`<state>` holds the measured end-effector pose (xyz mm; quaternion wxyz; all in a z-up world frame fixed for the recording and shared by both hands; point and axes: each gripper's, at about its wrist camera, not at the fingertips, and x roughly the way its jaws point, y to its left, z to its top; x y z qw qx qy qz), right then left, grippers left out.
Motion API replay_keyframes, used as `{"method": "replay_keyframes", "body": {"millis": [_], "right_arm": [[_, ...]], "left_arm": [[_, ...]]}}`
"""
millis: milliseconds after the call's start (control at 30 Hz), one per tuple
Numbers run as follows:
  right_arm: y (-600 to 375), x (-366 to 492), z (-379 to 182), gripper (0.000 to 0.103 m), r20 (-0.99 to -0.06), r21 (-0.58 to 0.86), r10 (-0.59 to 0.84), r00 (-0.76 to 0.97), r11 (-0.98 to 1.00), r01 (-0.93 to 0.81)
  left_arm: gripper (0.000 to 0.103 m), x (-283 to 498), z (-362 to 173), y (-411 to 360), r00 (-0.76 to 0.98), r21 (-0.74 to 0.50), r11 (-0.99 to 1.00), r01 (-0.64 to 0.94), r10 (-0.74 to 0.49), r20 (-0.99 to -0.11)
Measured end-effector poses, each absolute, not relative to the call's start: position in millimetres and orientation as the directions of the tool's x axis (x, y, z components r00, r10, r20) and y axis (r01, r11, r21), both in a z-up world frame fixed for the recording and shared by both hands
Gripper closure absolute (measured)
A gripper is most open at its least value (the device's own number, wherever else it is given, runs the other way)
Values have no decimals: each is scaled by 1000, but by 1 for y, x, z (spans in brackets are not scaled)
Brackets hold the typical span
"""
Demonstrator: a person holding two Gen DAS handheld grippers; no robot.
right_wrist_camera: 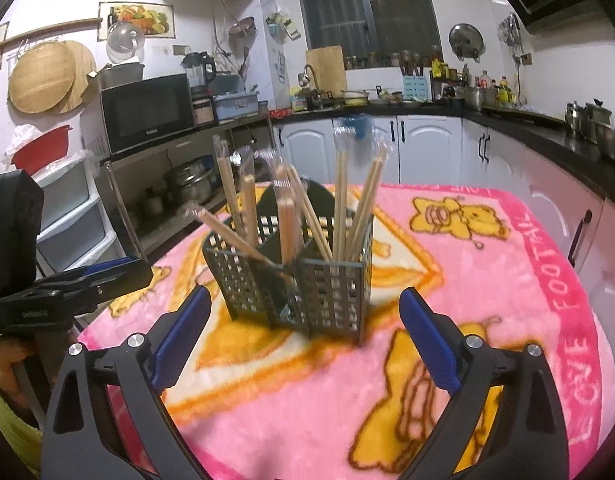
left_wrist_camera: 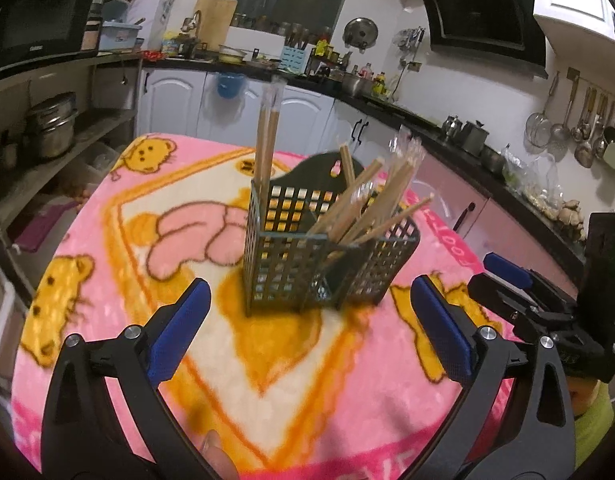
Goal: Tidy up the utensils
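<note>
Your table is covered edge to edge by a pink blanket with yellow bear figures, so the tabletop itself is hidden from you. In the right wrist view the lettering along the blanket's border runs out of the picture at the lower right.

On the middle of the blanket stands a dark grid-walled utensil holder, upright and split into compartments; how many there are is hard to tell, since the dividers show only in part. Its tall back plate is mostly masked by what stands in it.

In the holder you have chopsticks, many in clear wrappers. In the left wrist view one pair stands nearly upright in the back left corner, while the rest fan out to the right. Their lower ends are lost behind the mesh, and the wrapper tips blur into the cabinets behind.

Your left gripper sits near the holder with its blue-padded fingers spread wide and nothing between them. Your right gripper is the same: fingers spread wide, empty, with the holder just ahead. Neither touches the holder.

Each gripper appears side-on at the edge of the other's view, partly cut off. A fingertip peeks in at the bottom of the left view.
</note>
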<state>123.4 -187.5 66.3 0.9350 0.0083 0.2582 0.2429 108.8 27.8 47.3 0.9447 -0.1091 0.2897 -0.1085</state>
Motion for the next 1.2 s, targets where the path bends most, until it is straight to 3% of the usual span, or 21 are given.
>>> {"method": "replay_keyframes", "body": {"millis": [267, 900, 1200], "right_arm": [[-192, 114, 46, 10, -489, 133, 425, 762, 900, -416], [-207, 85, 29, 9, -362, 26, 334, 870, 937, -349], [-207, 79, 19, 9, -362, 30, 329, 872, 939, -342]], "left_arm": [[11, 96, 25, 23, 820, -249, 960, 126, -242, -519], [11, 78, 2, 7, 869, -200, 972, 125, -204, -452], [11, 72, -1, 12, 890, -205, 974, 93, -174, -422]]}}
